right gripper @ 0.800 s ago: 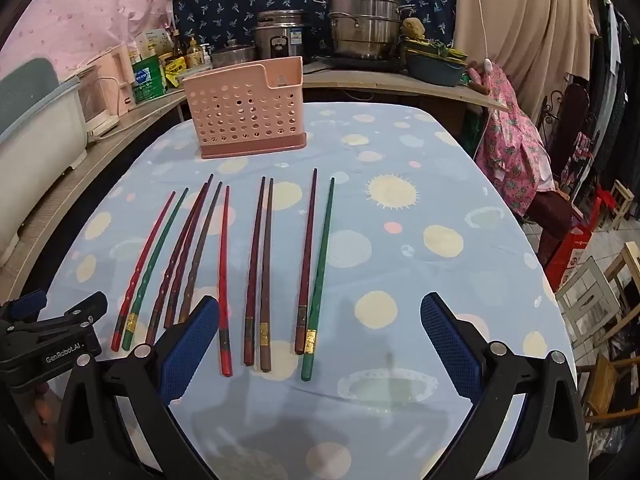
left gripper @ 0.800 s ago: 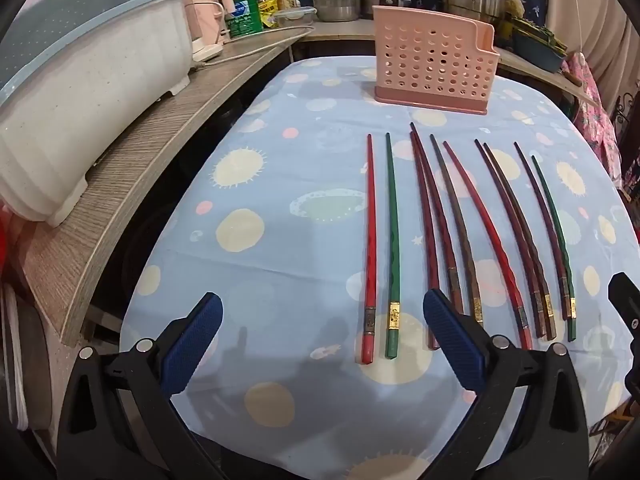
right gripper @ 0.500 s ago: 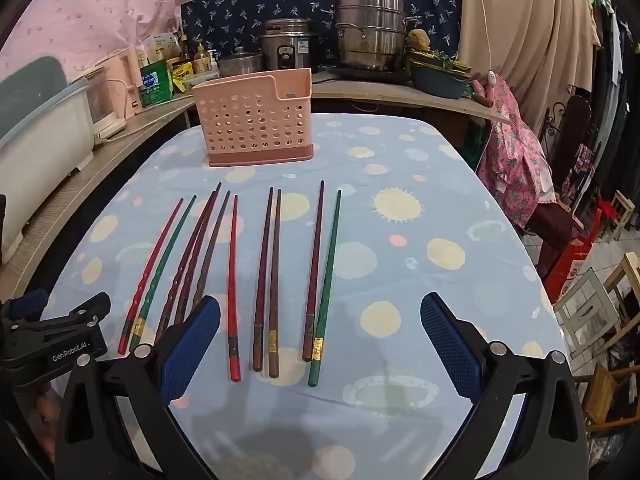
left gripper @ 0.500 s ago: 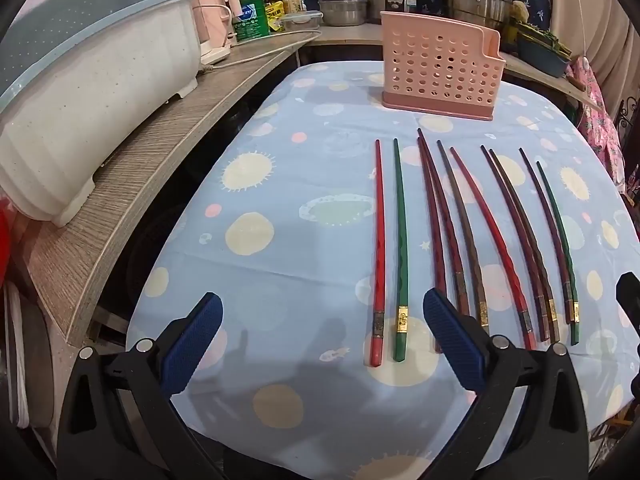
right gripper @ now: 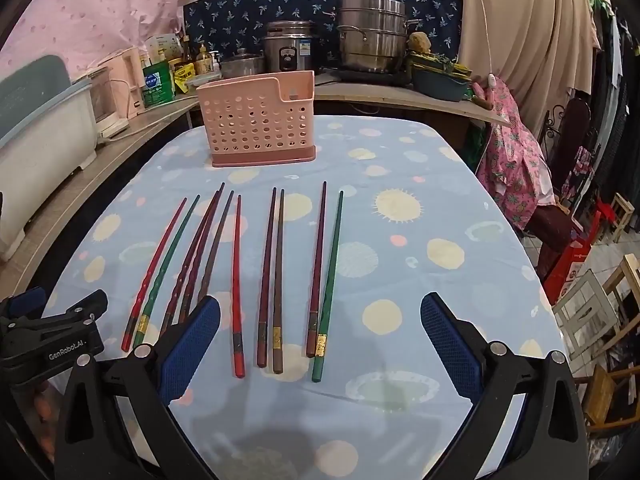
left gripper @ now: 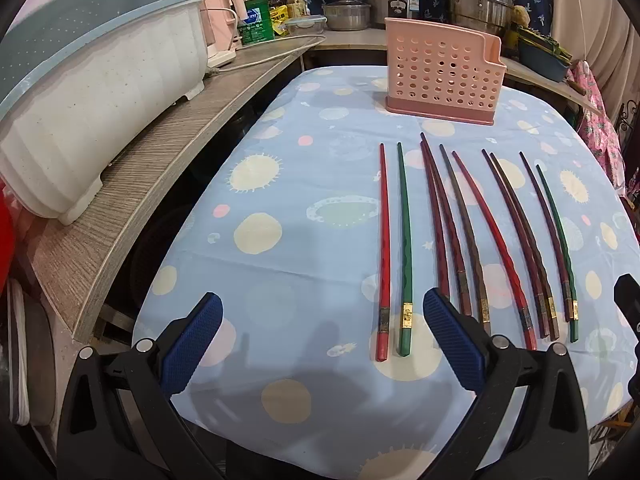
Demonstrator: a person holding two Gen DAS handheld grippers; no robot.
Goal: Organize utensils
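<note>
Both grippers are hanging over the near edge of the table (left gripper: 280, 264) with its light blue spotty cloth, and both are spread wide with nothing between the pads. The left gripper (left gripper: 320, 344) has the red chopstick (left gripper: 385, 248) and the green chopstick (left gripper: 406, 248) lying in the gap between its fingers, closer to the right finger, butt ends toward it, not touched. The rest of the chopsticks fan out past and to the right of that right finger.

The right gripper (right gripper: 320, 344) sits further along the row. Between its fingers are a red chopstick (right gripper: 237, 280), a dark pair (right gripper: 270, 280), and a maroon and green pair (right gripper: 326, 272). The others are off to the left of its left finger, partly hidden behind it. The left gripper's tip pokes in at that view's lower left.

Straight ahead past the chopstick tips stands the pink holder (right gripper: 260, 128) with holes, upright, well apart from them. Behind it, the counter (left gripper: 160, 152) with pots (right gripper: 370, 36) and bottles.
</note>
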